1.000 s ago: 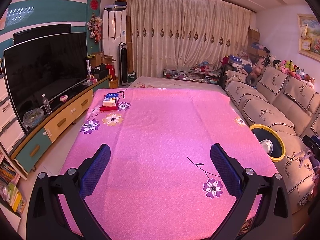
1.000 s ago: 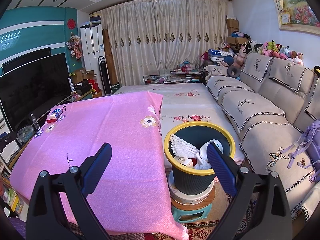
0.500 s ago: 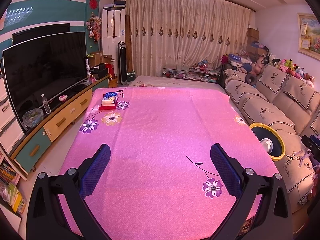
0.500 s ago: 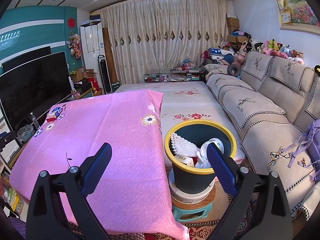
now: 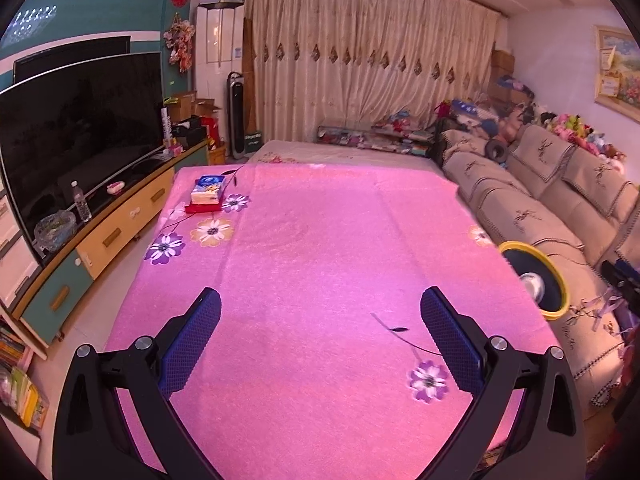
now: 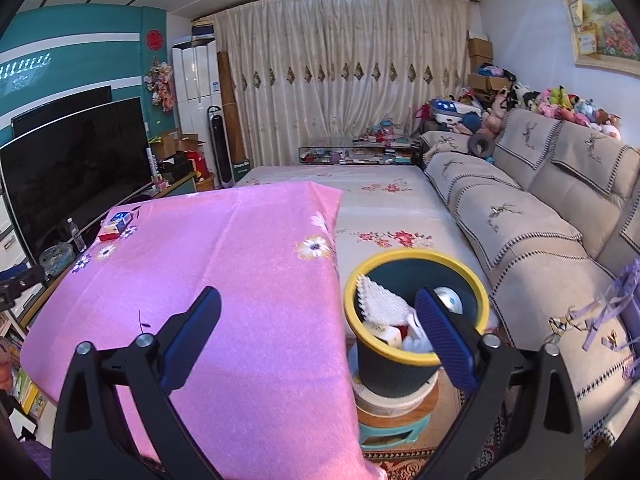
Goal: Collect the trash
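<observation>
Fingers spread wide, the left hand-held gripper [image 5: 320,320] hangs over the pink flowered surface [image 5: 320,240] with nothing between its blue pads, aimed level down the length of the room toward the drawn curtains [image 5: 360,64]. The right hand-held gripper [image 6: 318,316] is likewise parted and empty, held above the near right corner of that surface, its right finger [image 6: 444,340] crossing in front of the trash bin [image 6: 384,376].

The yellow-rimmed dark bin stands upright just beside the surface's right edge, mouth facing up, on a stack of low stools [image 6: 394,420] between the surface and the sofa [image 6: 540,232]. Inside it lie a white knitted cloth [image 6: 376,300] leaning against the left wall, a round white object [image 6: 450,300] toward the right, and other pale scraps too jumbled to name. From the left wrist view the same bin [image 5: 554,280] shows only as a rim past the surface's right edge.

At the far left corner of the surface a tissue pack [image 5: 208,190] rests on a red tray, its long side running away from the camera. A television [image 5: 80,128] stands on a long cabinet along the left wall, with a water bottle [image 5: 82,202] before it.
</observation>
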Demonstrator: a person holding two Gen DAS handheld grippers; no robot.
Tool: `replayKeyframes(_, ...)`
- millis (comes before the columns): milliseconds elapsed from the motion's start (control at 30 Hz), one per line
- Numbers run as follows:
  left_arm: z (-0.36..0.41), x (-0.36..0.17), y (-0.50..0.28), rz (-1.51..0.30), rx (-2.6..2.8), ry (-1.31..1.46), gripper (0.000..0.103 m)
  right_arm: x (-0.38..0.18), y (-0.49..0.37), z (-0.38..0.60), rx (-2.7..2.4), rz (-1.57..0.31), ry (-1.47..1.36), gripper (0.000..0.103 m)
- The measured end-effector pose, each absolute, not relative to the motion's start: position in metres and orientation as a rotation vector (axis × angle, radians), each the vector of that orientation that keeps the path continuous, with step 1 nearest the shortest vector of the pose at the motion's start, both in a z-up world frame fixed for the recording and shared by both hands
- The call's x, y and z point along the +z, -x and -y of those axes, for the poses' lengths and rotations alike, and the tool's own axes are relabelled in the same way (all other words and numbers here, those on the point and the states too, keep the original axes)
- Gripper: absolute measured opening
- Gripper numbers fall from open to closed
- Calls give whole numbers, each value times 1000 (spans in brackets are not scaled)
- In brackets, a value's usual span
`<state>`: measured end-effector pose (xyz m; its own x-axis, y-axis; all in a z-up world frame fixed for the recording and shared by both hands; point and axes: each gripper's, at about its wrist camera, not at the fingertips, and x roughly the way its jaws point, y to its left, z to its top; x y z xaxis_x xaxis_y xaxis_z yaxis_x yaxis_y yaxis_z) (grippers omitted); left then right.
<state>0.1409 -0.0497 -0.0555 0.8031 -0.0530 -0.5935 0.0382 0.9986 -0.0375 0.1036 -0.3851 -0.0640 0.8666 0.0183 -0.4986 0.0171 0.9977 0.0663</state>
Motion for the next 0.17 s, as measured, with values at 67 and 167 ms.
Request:
replayKeyframes(67,43,-64,-163,-666,-26,17,98,-61,-124,376,24,-526,-64,96)
replayKeyframes(167,26,-85,-208,-721,21,30,98,-65,-168,357,78,-556,-78,96)
